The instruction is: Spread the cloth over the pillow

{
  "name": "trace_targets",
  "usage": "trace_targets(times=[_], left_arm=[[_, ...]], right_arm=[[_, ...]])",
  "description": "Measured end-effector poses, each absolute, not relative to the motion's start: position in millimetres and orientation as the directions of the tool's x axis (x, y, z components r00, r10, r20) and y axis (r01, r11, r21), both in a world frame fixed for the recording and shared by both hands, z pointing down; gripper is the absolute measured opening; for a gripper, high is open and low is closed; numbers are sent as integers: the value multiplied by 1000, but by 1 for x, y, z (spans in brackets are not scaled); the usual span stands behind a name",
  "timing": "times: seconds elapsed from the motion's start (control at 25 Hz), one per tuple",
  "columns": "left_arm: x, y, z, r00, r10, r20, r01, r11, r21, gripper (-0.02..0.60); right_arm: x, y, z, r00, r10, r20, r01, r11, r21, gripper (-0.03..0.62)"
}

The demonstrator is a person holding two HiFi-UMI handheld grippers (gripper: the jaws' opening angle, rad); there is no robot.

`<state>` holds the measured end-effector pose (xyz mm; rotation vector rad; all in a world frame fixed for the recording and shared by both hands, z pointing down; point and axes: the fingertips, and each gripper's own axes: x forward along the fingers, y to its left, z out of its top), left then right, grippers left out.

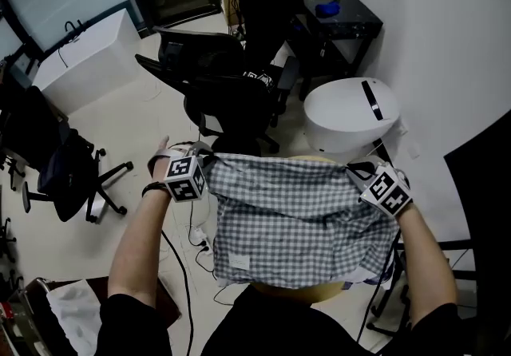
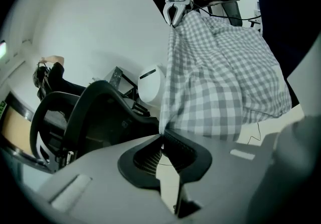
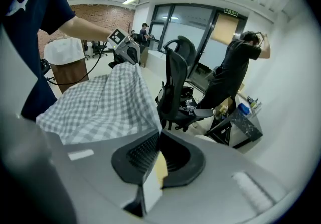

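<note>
Head view: a checked cloth [image 1: 295, 227] is stretched between the left hand-held gripper [image 1: 206, 158] and the right hand-held gripper [image 1: 357, 171]. Each has its jaws closed on an upper corner of the fabric. The cloth hangs over a tan pillow [image 1: 297, 292], whose edge shows beyond the near hem; contact between them cannot be made out. A black office chair [image 1: 231, 99] stands beyond.
</note>
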<state>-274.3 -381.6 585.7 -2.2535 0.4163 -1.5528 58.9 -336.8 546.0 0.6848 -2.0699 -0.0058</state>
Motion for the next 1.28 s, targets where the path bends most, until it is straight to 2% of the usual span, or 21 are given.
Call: trace_targets(times=[0.28,0.6,0.84,1.0,1.16,1.28], left_arm=[[-264,-409,631,394,-375,839,-130,-926,-353,6],[-250,-420,695,357,-283,890,-167,-957,-238,8],[-252,-416,732,323,-279,904,-206,-953,-221,29],[-254,-412,720,357,-302,884,-216,-947,-236,31],[-248,-405,683,424,-353,834,-208,-934,-290,30],[-244,-387,649,467,-381,798,-176,-924,-338,31]], right_arm=[[71,-365,584,-357,-497,791,-540,801,259,15],[82,-384,634,-330,-409,851,-587,795,154,20],[88,-390,655,-312,-413,856,-615,774,149,109],[87,-393,634,-360,-469,807,-644,750,149,123],[84,-395,596,-447,-535,717,-687,719,108,127],[79,-388,560,-482,-577,659,-677,723,139,129]])
